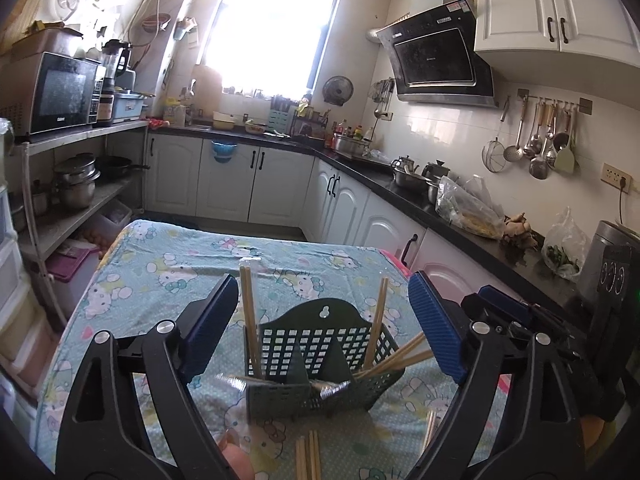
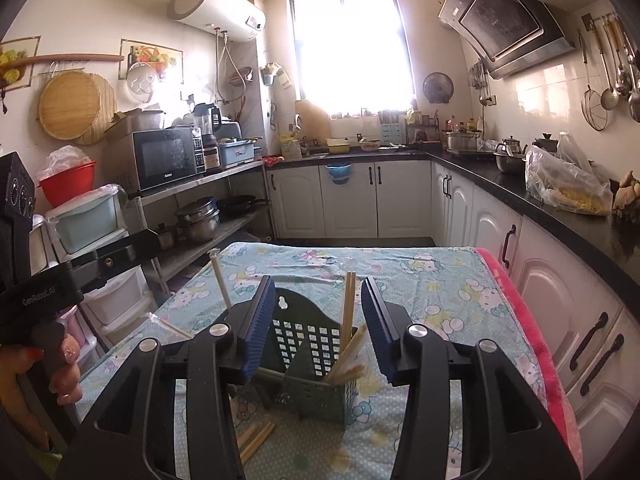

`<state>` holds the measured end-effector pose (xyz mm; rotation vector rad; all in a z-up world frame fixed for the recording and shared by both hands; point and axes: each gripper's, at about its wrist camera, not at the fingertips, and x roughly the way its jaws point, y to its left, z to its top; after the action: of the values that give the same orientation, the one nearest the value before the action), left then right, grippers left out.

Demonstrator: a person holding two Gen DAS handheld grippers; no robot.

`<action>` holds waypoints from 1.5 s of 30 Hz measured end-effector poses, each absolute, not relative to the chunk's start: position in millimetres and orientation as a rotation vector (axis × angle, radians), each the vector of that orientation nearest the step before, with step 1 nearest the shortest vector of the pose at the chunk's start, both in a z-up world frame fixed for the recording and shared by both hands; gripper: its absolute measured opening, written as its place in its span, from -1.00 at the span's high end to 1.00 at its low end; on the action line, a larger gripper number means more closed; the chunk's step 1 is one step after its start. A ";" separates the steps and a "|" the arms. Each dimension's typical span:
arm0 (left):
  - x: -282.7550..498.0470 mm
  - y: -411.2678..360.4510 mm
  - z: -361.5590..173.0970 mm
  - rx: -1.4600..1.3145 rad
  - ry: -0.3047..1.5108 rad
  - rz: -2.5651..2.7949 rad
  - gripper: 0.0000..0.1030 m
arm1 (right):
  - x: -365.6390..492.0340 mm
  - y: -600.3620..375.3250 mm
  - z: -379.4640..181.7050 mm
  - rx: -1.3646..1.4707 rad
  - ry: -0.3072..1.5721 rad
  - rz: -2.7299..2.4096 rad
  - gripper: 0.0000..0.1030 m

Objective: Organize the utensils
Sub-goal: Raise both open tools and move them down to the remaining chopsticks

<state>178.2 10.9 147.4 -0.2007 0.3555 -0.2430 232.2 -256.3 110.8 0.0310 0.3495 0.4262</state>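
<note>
Two grippers, both with jaws apart and nothing clamped: left gripper (image 1: 324, 322) spread wide, right gripper (image 2: 318, 326) narrower. Loose wooden chopsticks (image 1: 308, 456) lie on the tabletop (image 1: 168, 264) nearest the cameras, on its light blue cartoon-cat print cloth. Just beyond stands the dark green perforated plastic utensil caddy (image 1: 320, 360) with a hanging-hole back plate. More chopsticks (image 2: 348, 312) stand and lean in its compartments. Farther back, white kitchen cabinets (image 2: 352, 200).
</note>
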 end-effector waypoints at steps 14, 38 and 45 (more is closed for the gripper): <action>149.5 14.9 123.7 -0.170 0.413 -0.246 -0.76 | 198.3 -269.1 94.5 0.042 0.397 0.415 0.03; 139.4 11.0 58.4 -0.151 0.566 -0.238 -0.78 | 180.4 -282.3 31.9 0.068 0.561 0.387 0.02; 140.3 7.4 39.7 -0.145 0.614 -0.236 -0.78 | 179.3 -284.2 16.8 0.075 0.600 0.381 0.02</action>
<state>140.3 7.4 39.7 -0.1446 0.6141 -0.2358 179.3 -284.2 16.8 0.0749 0.6002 0.3808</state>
